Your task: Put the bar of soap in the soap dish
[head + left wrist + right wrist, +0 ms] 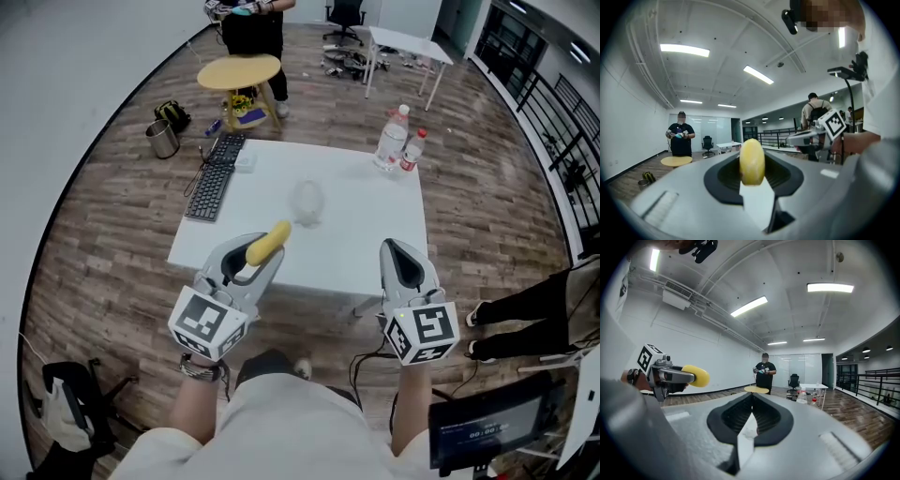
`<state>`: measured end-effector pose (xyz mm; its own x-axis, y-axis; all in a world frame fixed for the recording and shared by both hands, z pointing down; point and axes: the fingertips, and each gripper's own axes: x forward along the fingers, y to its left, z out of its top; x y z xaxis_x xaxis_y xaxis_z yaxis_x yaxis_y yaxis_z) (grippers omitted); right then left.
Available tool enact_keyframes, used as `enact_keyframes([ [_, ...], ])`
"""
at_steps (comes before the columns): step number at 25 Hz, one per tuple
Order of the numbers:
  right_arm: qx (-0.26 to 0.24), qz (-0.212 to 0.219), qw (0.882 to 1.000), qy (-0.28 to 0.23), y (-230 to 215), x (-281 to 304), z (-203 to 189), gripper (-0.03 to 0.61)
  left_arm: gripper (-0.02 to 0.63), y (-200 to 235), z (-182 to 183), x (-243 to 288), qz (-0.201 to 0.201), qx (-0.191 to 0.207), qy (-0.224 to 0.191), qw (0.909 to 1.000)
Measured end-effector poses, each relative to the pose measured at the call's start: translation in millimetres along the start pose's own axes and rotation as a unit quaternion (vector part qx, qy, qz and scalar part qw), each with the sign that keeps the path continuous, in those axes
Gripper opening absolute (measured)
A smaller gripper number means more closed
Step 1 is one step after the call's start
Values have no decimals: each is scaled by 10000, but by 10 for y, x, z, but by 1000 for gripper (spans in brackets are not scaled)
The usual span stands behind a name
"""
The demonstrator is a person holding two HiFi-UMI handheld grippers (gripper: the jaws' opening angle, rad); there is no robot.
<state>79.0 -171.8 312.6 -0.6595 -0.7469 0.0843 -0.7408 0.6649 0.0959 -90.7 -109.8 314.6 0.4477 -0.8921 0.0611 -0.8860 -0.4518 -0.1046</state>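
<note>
Soap: pinched across its faces in left gripper. Looks stiff, light, slick; needs firm mid-bar hold. Right gripper closed, empty.

White square worktop open near its front edge; clear round soap dish mid-surface; black keyboard left; two plastic bottles far right.

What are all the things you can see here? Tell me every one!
Table: one, white, middle of the room.
Soap dish: one, clear, mid-table.
Keyboard: one, black, table's left edge.
Bottles: two, clear, table's far right corner.
Stool: one, tan, beyond the table.
Metal cup: one, silver, on the floor.
Soap bar: one, yellow, in the left gripper.
Left gripper: grey, shut on the soap bar.
Right gripper: grey, shut, empty.
</note>
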Motion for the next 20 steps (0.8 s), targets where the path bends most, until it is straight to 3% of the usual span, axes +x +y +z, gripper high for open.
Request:
enact_keyframes([
  [20, 88, 21, 9998, 152, -155, 420, -107, 3, 124, 312, -76, 328, -40, -19, 84, 10000],
])
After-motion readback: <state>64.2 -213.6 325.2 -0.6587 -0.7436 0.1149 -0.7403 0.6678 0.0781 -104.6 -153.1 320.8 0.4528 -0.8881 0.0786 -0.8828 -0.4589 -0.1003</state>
